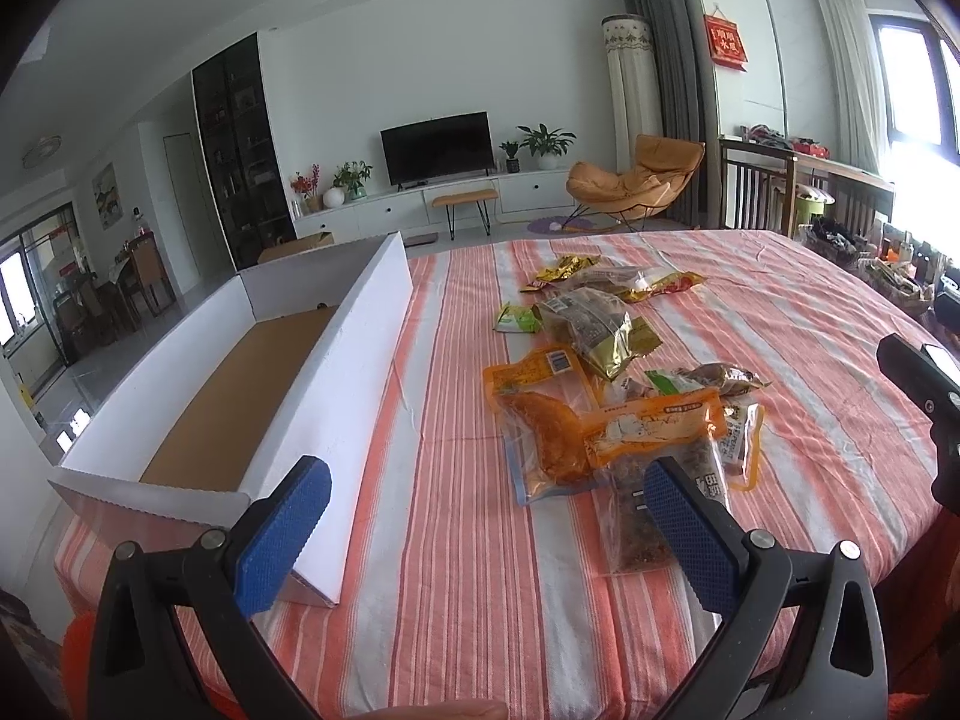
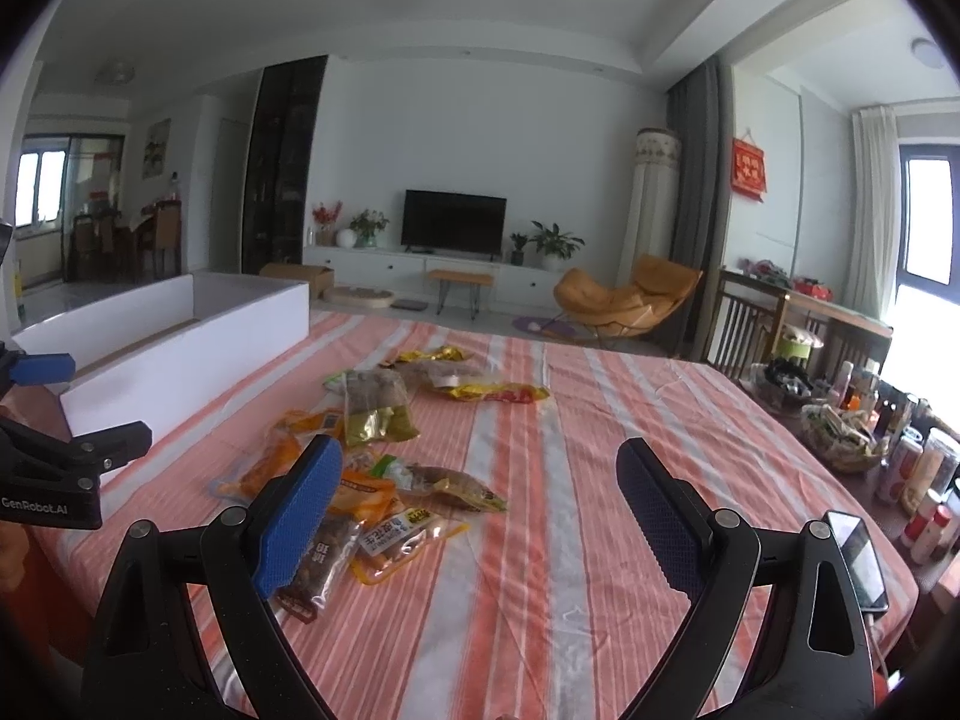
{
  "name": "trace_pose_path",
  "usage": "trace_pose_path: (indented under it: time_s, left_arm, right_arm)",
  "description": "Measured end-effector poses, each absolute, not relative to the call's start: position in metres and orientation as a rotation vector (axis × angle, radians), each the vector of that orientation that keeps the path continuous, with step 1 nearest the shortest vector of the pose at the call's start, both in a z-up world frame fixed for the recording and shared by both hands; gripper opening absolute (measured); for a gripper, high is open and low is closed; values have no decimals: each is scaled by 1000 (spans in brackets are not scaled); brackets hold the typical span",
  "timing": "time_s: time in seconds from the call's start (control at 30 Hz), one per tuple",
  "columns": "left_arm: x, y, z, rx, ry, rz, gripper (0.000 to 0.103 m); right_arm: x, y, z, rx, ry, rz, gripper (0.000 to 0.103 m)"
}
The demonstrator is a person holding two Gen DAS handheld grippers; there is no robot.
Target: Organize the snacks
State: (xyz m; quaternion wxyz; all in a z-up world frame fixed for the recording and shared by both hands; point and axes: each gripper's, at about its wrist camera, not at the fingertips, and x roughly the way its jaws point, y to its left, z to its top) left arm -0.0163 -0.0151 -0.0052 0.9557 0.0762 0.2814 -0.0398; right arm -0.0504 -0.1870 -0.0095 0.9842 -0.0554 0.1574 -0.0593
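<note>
Left wrist view: the left gripper (image 1: 486, 495) hovers with jaws wide and empty over the striped worktop (image 1: 456, 540); snack packets (image 1: 600, 396) lie scattered right of a white box (image 1: 240, 372).

Right wrist view: the right gripper (image 2: 480, 480) spreads its jaws wide, empty, beside the packets.

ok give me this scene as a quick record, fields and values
surface: striped cloth
box: white box, open top, left of the snacks, nothing seen inside
snacks: packets loose on the cloth, none in the box
left tool: open, holds nothing
right tool: open, holds nothing
phone: at the cloth's right edge
</note>
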Motion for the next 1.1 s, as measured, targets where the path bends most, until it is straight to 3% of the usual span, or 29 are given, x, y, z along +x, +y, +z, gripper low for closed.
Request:
trace_pose_path:
  time_s: [1.1]
  left_arm:
    - [-8, -15, -27, 148, 632, -85, 103]
  right_arm:
    - [-42, -183, -23, -119, 366, -101, 95]
